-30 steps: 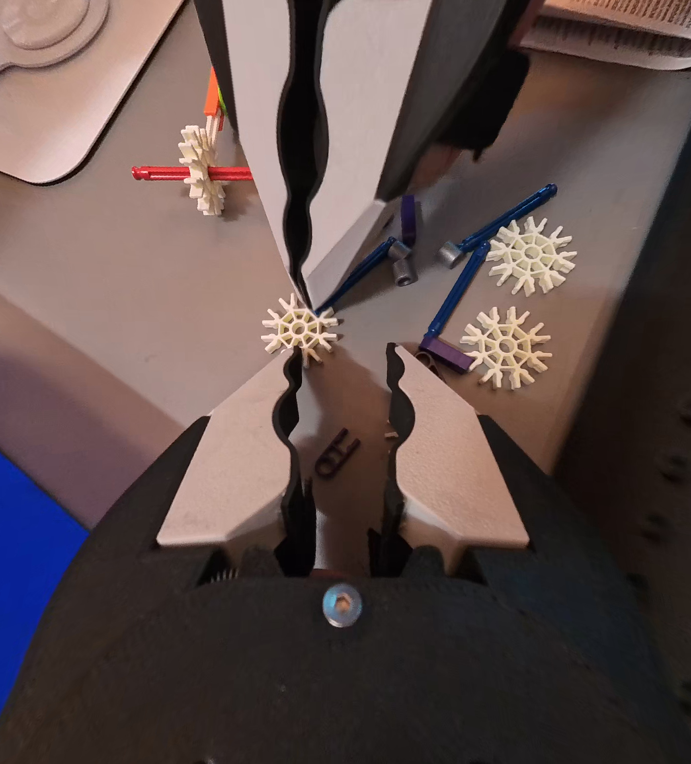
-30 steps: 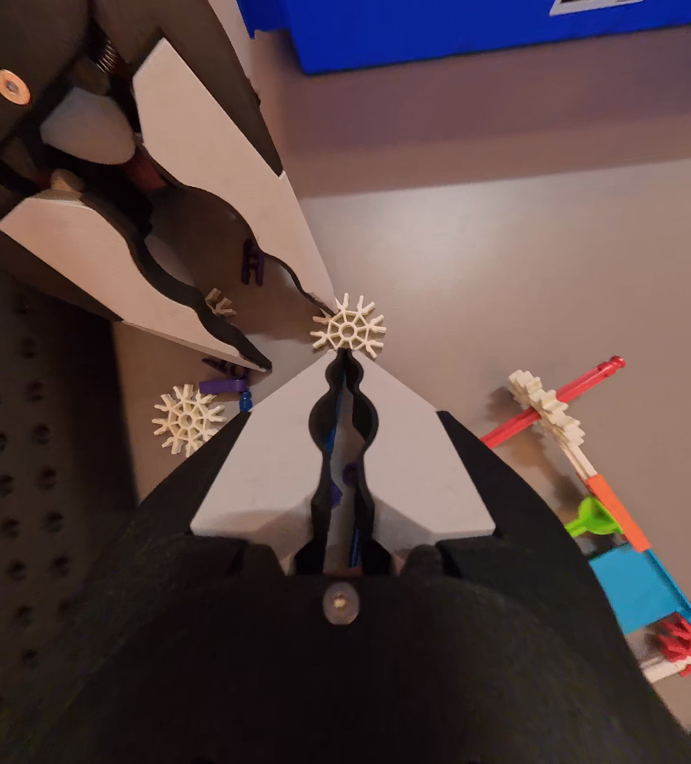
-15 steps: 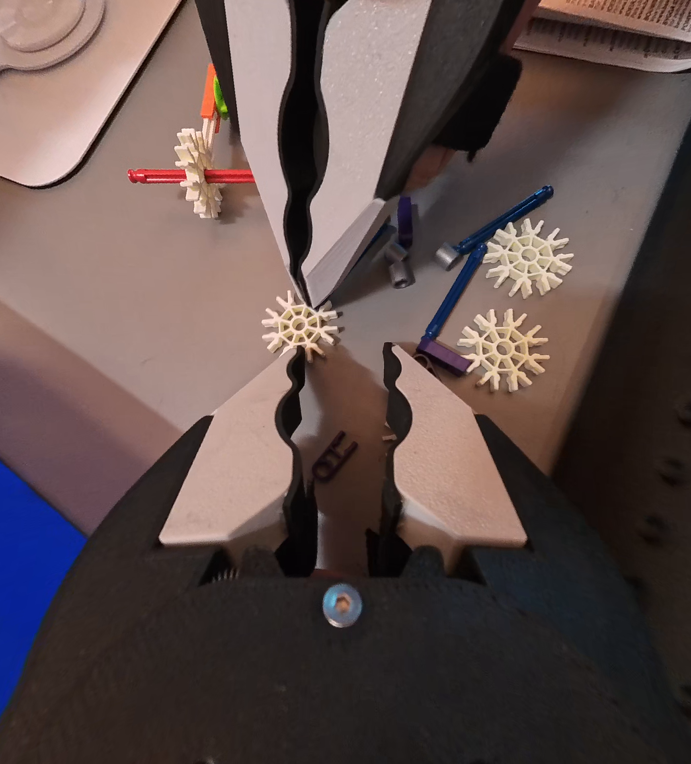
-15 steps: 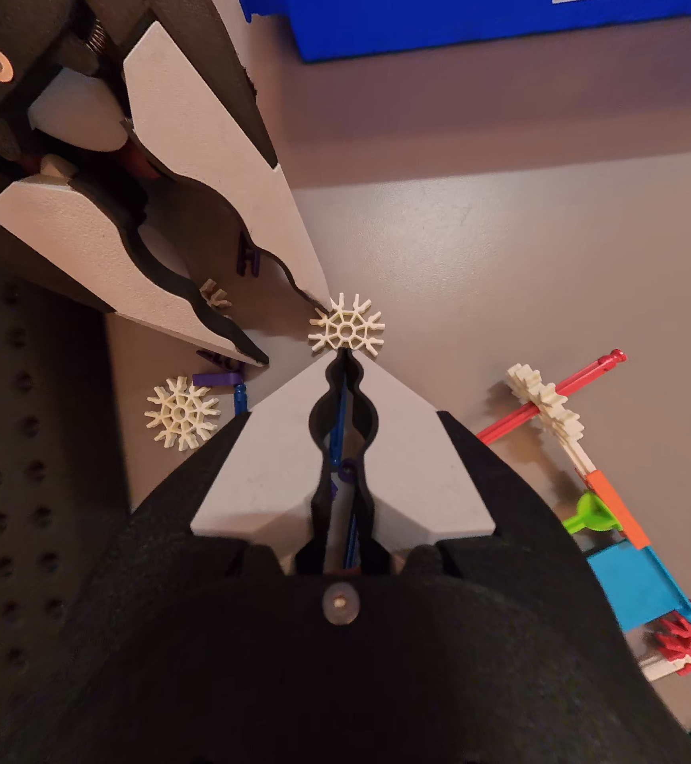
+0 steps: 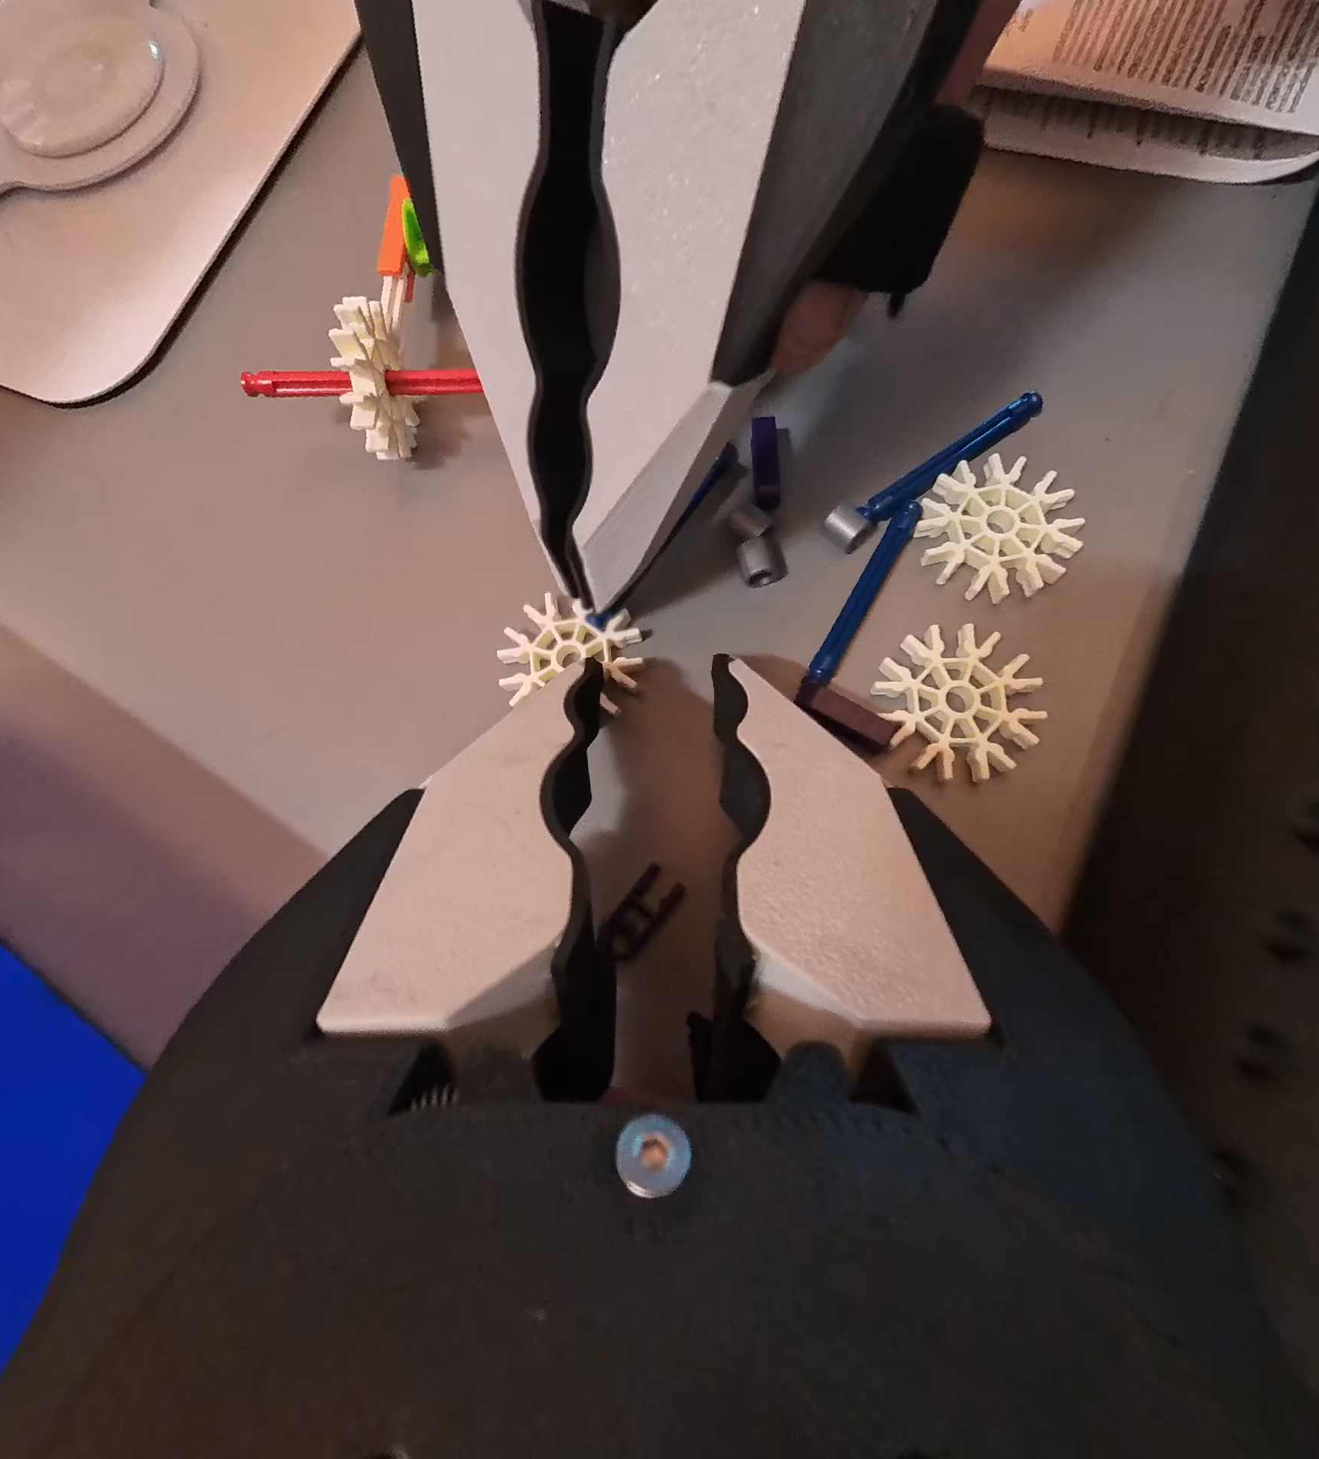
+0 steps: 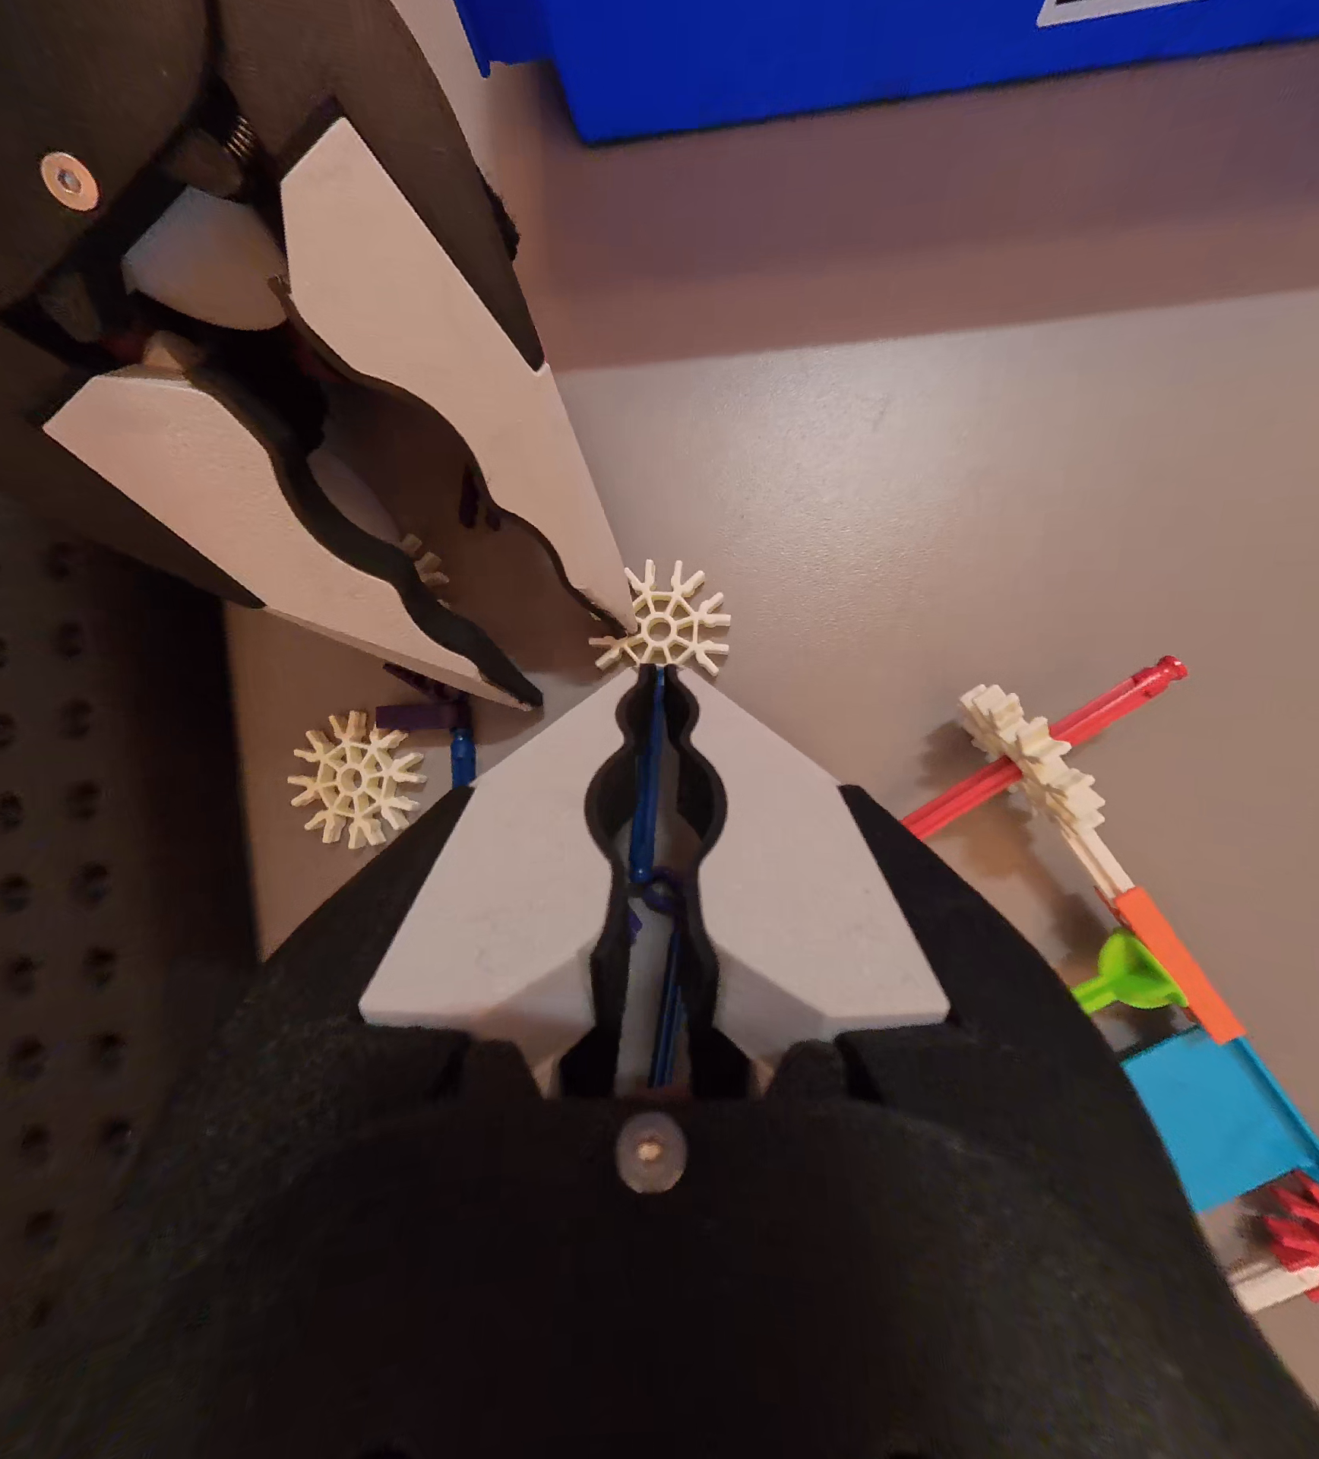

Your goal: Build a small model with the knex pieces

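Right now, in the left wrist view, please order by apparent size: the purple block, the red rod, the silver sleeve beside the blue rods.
1. Red rod, partly hidden
2. Purple block
3. Silver sleeve

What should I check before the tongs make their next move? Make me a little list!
1. Are the right tongs shut on the blue rod? Ok.
2. Does the rod's tip reach the white snowflake piece? Ok.
3. Is the tip snapped into a slot? Cannot tell.
4. Do the left tongs grip that snowflake? Not ok: they are open, and one finger only touches its rim.
5. Does the nearest spare snowflake lie apart from the left tongs? Ok.
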Demonstrator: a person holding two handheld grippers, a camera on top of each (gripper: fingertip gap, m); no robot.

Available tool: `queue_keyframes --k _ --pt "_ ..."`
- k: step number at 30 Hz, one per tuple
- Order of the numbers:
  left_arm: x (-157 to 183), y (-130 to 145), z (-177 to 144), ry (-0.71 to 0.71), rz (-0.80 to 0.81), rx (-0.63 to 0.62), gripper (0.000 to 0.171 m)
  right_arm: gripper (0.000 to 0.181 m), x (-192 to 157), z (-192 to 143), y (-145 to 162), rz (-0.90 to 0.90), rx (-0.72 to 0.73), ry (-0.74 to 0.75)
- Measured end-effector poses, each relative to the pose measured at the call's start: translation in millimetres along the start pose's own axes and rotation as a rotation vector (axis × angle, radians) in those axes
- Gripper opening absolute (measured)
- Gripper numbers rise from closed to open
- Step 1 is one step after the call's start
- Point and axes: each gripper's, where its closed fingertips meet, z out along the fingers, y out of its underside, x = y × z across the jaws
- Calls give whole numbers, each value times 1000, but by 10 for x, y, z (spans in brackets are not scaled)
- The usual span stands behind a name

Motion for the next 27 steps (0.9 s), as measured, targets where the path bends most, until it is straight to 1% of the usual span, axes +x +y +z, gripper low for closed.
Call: queue_keyframes --k 4,9,12,14,15,19,21,27 --pt "4 -1 2 2 1 -1 27 2 -12 9 13 -9 -13 -7" --pt "31 -7 6 10 7 -1 29 0 -15 36 26 -32 -43 8" --pt "26 -7 5 9 3 -1 27 0 -21 36 29 -36 -45 6" --pt "2 -7 7 -5 1 0 21 0 -30 26 40 -39 -47 -1" --pt "1 -7 6 -5 0 0 20 0 -25 18 47 -41 -52 2" --pt "0 -5 5 -5 -3 -2 21 3 -17 14 55 -51 -62 4" --pt "2 -2 5 -5 -1 -3 22 0 -9 14 47 -48 -63 4" --pt "0 -2 6 -2 -4 -3 22 0 -14 22 49 -55 -83 -2"
